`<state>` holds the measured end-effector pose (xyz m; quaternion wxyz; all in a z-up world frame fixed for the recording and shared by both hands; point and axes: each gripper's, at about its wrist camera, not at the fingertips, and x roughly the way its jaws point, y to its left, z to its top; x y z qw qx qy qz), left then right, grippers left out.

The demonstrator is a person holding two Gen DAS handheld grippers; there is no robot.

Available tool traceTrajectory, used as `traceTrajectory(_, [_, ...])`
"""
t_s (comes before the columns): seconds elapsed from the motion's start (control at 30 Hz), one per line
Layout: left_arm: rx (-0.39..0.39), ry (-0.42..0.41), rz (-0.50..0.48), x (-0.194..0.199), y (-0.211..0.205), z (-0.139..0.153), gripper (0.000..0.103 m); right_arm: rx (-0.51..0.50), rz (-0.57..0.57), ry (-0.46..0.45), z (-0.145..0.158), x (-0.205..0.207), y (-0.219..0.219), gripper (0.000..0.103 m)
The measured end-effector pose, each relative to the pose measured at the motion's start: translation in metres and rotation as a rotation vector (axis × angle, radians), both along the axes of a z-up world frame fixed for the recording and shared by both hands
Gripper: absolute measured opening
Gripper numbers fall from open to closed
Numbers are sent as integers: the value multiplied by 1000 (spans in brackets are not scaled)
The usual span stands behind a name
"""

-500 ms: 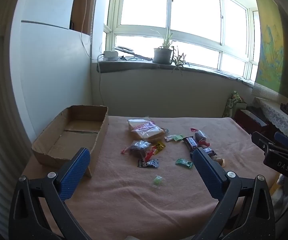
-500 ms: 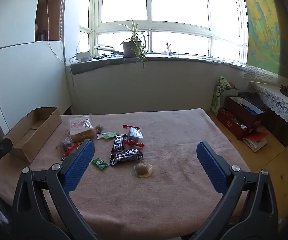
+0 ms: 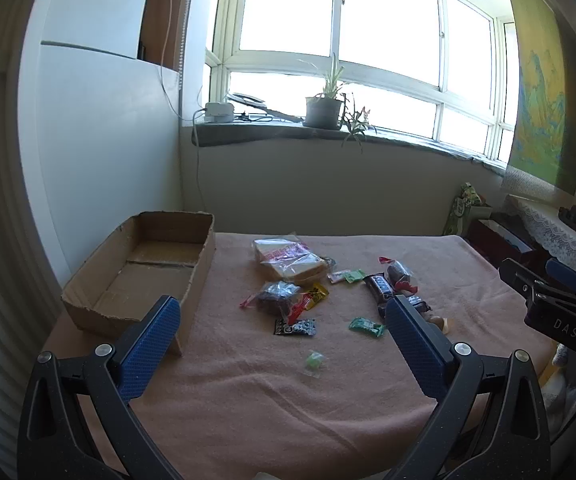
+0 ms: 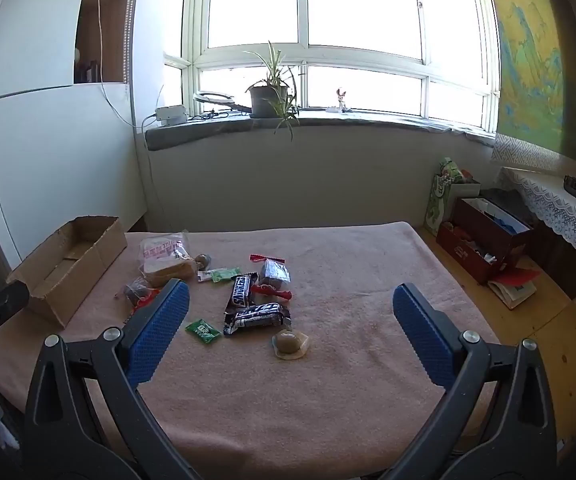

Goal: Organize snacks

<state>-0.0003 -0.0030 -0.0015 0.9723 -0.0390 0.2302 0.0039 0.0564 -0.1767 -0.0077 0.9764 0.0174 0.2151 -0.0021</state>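
A bright room, big white-framed window [image 4: 364, 40] blazing along the back wall, a potted green plant [image 4: 269, 92] on the grey sill, and in front of it a table draped in a pink fleecy cloth [image 4: 348, 272]. Far left on that cloth sits the open brown cardboard box [image 3: 143, 268], shallow, nothing inside it. Just right of the box, the clear bag of sliced bread with red print [image 3: 288, 258] lies flat, and in front of it a dark snack in crinkly clear wrap [image 3: 277, 296], touching a yellow-and-red packet [image 3: 312, 296]. Nearer the camera, a small black printed sachet [image 3: 295, 327] and, apart from it, a tiny pale green sweet [image 3: 314, 360].

Left gripper [image 3: 283, 344] hangs over the near edge, blue pads spread wide, nothing between them, tilted down at the pile.

Moving right: a green flat packet [image 4: 203, 330], then two dark Snickers bars, one lying lengthways [image 4: 241, 290] and one crossways [image 4: 257, 316], touching at their ends. Behind them a silver-wrapped dark cake [image 4: 275, 273] with a red wrapper [image 4: 269, 291] beside it. Nearest on this side, a round brown pastry in clear film [image 4: 290, 343], on its own.

Right gripper [image 4: 292, 330] also hovers released, jaws fully parted, the pastry framed between them but untouched. Far right, off the table, a dark red box of clutter [image 4: 484, 240] on the wooden floor.
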Motion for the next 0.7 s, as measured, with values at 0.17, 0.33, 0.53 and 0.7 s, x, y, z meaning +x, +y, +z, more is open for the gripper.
traceTrajectory(0.17, [0,1,2,0,0,-2,102,-2,-2,-1,1,0,0,103])
traceTrajectory(0.33, [-11,1,1,-2,1,0,102,1,-2,-3,0,0,-1,103])
traceTrajectory(0.53, [-12,4,0,-1,3,0,102,6,10,3,-3,2,1,103])
traceTrajectory(0.7, [-11,7,-3,-1,3,-1,102,5,10,3,-4,2,1,103])
